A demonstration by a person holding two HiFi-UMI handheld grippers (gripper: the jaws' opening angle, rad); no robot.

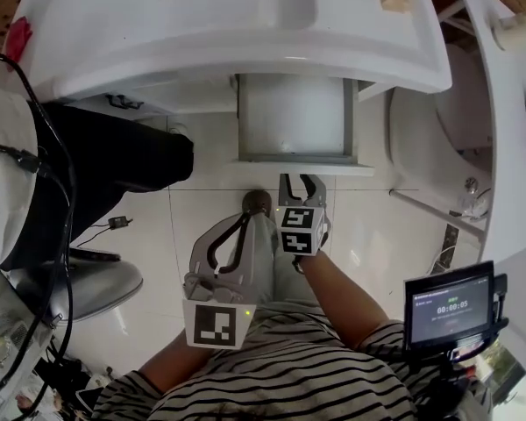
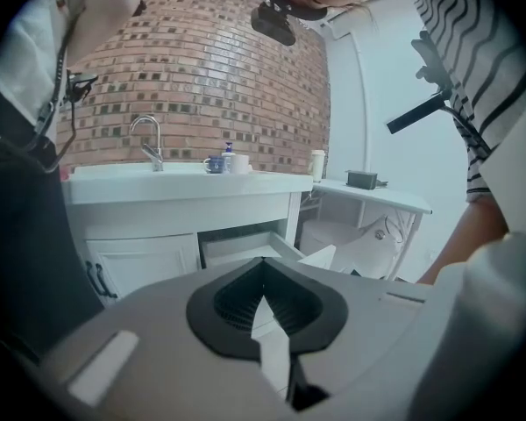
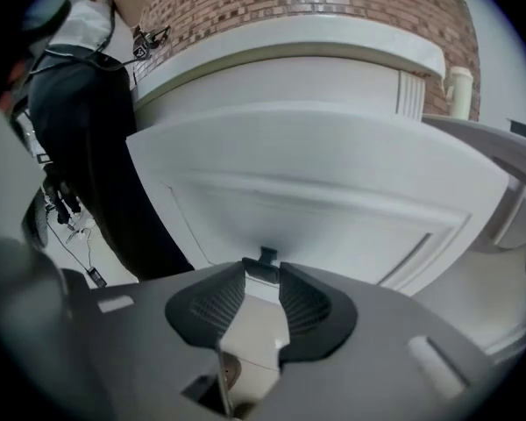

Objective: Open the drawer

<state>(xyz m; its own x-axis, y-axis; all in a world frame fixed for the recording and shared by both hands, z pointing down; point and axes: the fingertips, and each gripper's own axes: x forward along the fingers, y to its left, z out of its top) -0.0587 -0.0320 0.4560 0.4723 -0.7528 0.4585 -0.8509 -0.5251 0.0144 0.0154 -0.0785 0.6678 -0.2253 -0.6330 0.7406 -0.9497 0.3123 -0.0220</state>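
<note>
The white drawer [image 1: 294, 125] under the basin stands pulled out toward me, and its inside looks bare. My right gripper [image 1: 301, 181] sits at the middle of the drawer's front panel [image 3: 316, 200]. In the right gripper view its jaws are closed on the small dark drawer handle [image 3: 266, 262], which fills the gap between the tips. My left gripper [image 1: 248, 222] hangs lower and to the left, away from the cabinet. Its jaws meet at the tips [image 2: 263, 266] with nothing between them. The left gripper view shows the open drawer [image 2: 245, 246] from farther back.
A person in black trousers [image 1: 96, 165] stands at the left of the vanity [image 1: 228, 24]. A toilet [image 1: 438, 139] sits at the right. A screen with a timer [image 1: 450, 305] is clamped near my right side. Cables [image 1: 114, 224] lie on the tiled floor.
</note>
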